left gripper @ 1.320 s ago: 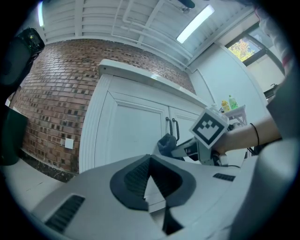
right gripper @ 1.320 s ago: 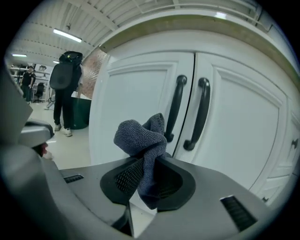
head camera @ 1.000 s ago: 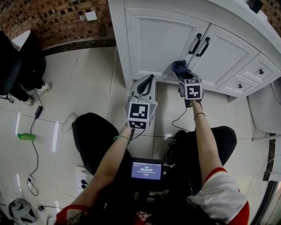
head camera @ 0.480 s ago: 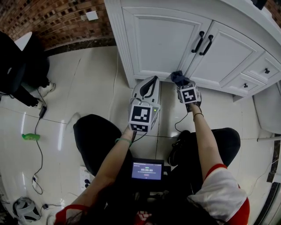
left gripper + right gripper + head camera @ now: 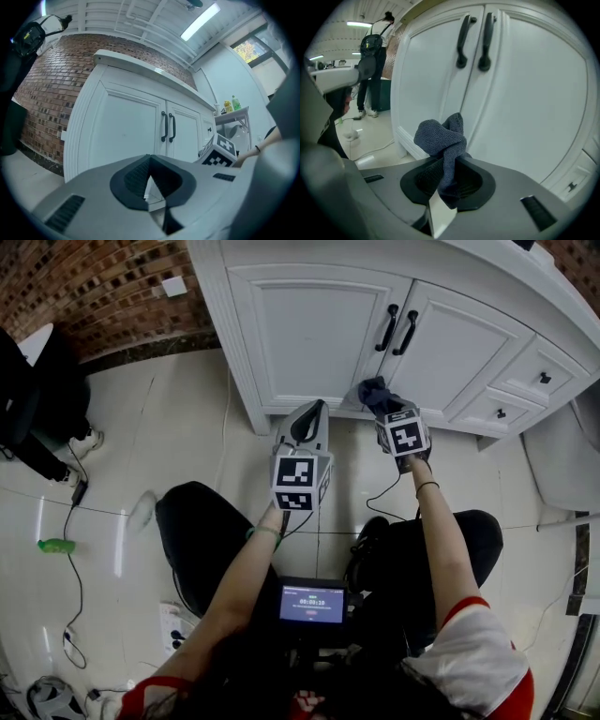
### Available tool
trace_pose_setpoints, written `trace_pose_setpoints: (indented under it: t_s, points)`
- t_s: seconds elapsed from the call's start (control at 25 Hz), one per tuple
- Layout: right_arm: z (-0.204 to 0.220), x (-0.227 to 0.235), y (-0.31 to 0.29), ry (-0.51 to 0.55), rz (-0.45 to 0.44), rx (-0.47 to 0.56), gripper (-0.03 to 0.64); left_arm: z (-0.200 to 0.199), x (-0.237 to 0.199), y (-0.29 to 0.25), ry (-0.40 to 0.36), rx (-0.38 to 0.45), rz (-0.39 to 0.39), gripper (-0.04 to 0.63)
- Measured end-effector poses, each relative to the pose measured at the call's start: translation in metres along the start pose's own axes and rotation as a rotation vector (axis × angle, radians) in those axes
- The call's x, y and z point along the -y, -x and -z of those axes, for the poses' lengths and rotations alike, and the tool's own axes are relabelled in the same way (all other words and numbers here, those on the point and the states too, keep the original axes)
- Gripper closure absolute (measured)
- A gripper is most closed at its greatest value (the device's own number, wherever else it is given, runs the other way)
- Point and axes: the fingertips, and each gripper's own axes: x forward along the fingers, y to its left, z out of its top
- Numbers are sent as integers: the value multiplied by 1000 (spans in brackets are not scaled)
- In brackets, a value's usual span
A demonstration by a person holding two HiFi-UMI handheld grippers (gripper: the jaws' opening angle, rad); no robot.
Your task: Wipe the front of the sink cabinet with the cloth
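down by the bottom rail of the sink cabinet (image 5: 314, 329), beneath the door handles (image 5: 397, 329), the right gripper (image 5: 446, 164) is clamped on a bunched cloth (image 5: 440, 138) and the left gripper (image 5: 149, 161) is closed on nothing; the small wad could let hard jaws scrape the paint.

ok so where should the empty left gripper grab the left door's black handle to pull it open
Take the left door handle at mid-bar, straight from the front, fingers either side. It is an upright bar standing off the door, joined only at its ends, so the middle is free. The left gripper is shut, so open it first.
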Motion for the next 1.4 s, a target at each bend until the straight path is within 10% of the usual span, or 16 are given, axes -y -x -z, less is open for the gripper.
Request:
trace_pose_setpoints:
  t_s: [0.76, 0.92, 1.4]
  points:
    - [-186, 128, 191, 83, 116, 344, 531, -50, 124, -17, -48, -25, 177, 563]
    - [-209, 122, 211, 80, 106, 406, 531, -80, 131, -15, 63, 19, 189, 563]
    - [-154, 116, 151, 30, 96, 324, 531, -89, 139, -25, -36, 31, 232, 563]
